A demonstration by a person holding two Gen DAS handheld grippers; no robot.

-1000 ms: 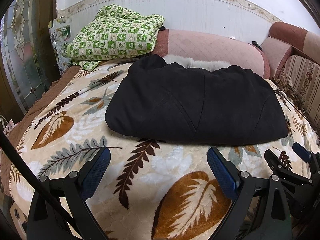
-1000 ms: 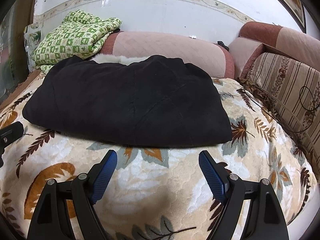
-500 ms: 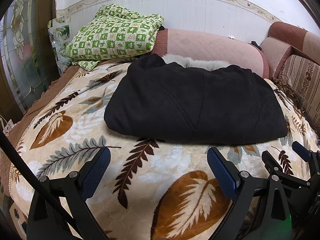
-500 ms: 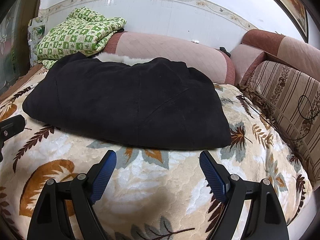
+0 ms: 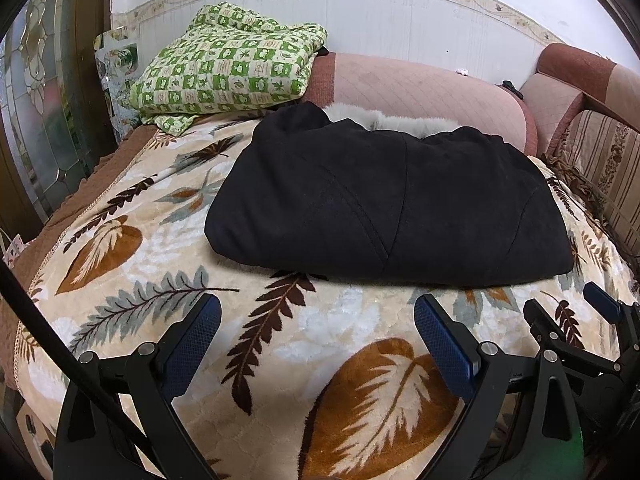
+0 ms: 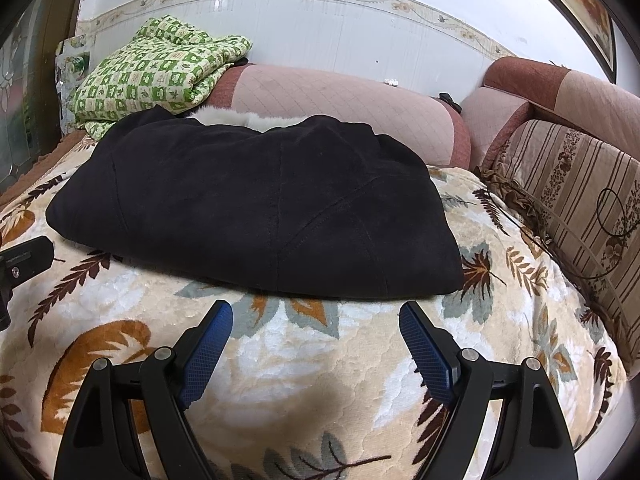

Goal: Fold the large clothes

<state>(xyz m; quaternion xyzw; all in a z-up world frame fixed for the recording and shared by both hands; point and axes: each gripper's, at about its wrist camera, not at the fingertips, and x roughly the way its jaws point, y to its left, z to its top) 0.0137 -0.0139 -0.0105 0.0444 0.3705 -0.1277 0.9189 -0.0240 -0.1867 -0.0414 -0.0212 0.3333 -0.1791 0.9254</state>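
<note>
Black coat [image 5: 384, 204], folded into a thick bundle, lies on the leaf-patterned blanket [image 5: 320, 340] just ahead of both tools. Left tool [image 5: 318, 340] and right tool [image 6: 316, 340] gape wide, empty, above the blanket.

A folded black coat [image 6: 256, 208] lies on the leaf-patterned blanket [image 6: 320, 380], beyond the right gripper's [image 6: 316, 344] spread, empty jaws.
</note>
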